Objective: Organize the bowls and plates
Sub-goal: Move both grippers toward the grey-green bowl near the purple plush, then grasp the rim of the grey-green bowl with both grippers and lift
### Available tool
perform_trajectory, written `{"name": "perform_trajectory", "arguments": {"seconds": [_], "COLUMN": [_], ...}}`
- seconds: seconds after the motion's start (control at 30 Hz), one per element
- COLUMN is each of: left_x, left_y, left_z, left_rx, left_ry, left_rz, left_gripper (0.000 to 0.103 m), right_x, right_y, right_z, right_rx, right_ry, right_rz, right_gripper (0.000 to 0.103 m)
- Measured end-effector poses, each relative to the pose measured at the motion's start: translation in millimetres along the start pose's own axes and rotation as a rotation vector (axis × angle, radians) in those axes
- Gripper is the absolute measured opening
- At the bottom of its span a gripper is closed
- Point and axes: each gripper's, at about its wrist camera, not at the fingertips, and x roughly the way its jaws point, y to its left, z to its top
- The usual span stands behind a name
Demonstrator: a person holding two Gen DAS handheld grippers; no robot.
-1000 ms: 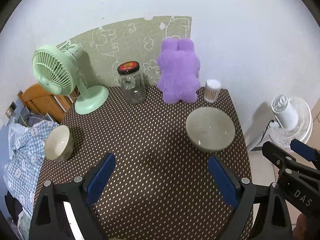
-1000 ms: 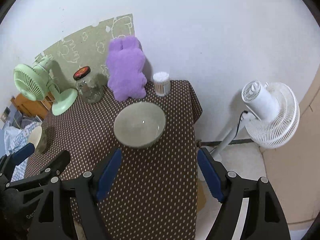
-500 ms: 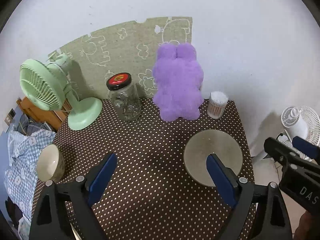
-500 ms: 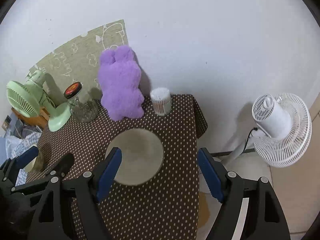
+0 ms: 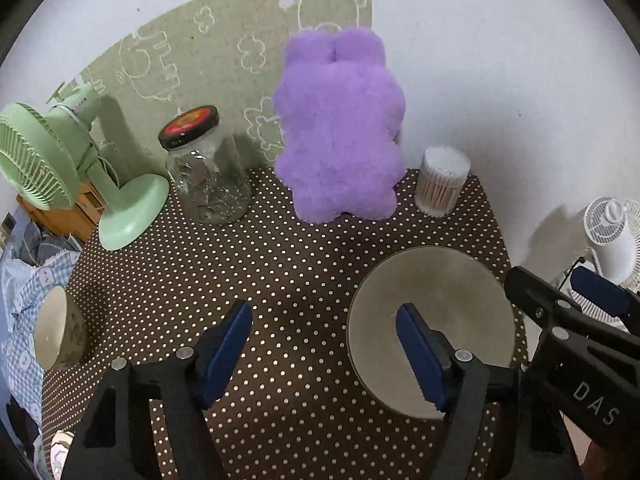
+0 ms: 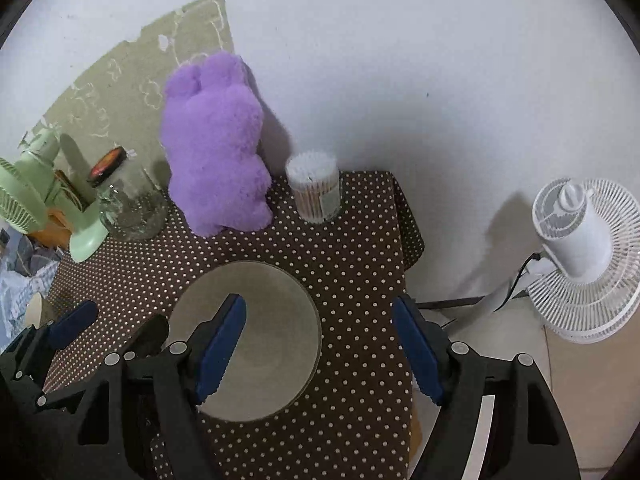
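A small bowl [image 5: 60, 330] is sitting at the table's [image 5: 280, 272] left edge, near the green fan [image 5: 52, 164]. Further right along the far side, a jar [image 5: 206, 168], a purple plush toy [image 5: 340, 128] and a tub of cotton swabs [image 5: 442, 186] are standing by the wall. The left gripper [image 5: 324, 344] is hovering wide open, holding nothing, its right finger over the big bowl [image 5: 460, 292]. The big bowl is resting on the table's right side. The right gripper [image 6: 320, 348] is spreading wide and empty, its left finger above that bowl's inside. A white fan [image 6: 580, 256] is standing on the floor at far right.
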Motion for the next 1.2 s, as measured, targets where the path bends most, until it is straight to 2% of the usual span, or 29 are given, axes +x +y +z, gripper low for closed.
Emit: {"name": "perform_trajectory", "arguments": {"seconds": [0.17,0.37,0.4,0.57,0.63,0.77,0.83,0.97,1.2], "left_x": [17.1,35.7,37.7,45.2,48.2,55.0,56.9,60.5,58.0], "left_y": [-6.0,-10.6,-10.1,-13.9,-16.2,-17.3,-15.2,-14.9,-17.1], "left_z": [-1.4,-3.6,-3.9,-3.1,-3.7,-2.7,-2.8,-2.9,-3.1], "left_rx": [0.030,0.029,0.019,0.024,0.030,0.040,0.027,0.019,0.034], "left_ry": [0.009,0.049,0.048,0.051,0.057,0.073,0.081,0.109,0.112], "left_rz": [-0.002,-0.039,-0.049,-0.056,-0.057,-0.052,-0.059,-0.099,-0.091], "left_gripper": [0.070,0.049,0.049,0.041,0.039,0.030,0.029,0.018,0.018], "right_x": [18.8,39.9,44.1,53.7,57.4,63.6,66.4,68.3,66.6], "right_y": [-1.7,-2.7,-2.8,-1.5,-0.7,1.1,0.8,1.4,-0.4], "right_z": [-1.5,-3.9,-4.8,-9.1,-9.6,-11.7,-12.5,-12.1,-13.1], "right_rx": [0.007,0.008,0.010,0.018,0.016,0.025,0.032,0.038,0.050], "right_ry": [0.017,0.061,0.072,0.094,0.101,0.121,0.128,0.128,0.128], "right_rz": [-0.013,0.000,0.005,0.007,0.012,0.043,0.058,0.072,0.085], "right_gripper": [0.078,0.051,0.047,0.037,0.029,0.022,0.018,0.018,0.017]}}
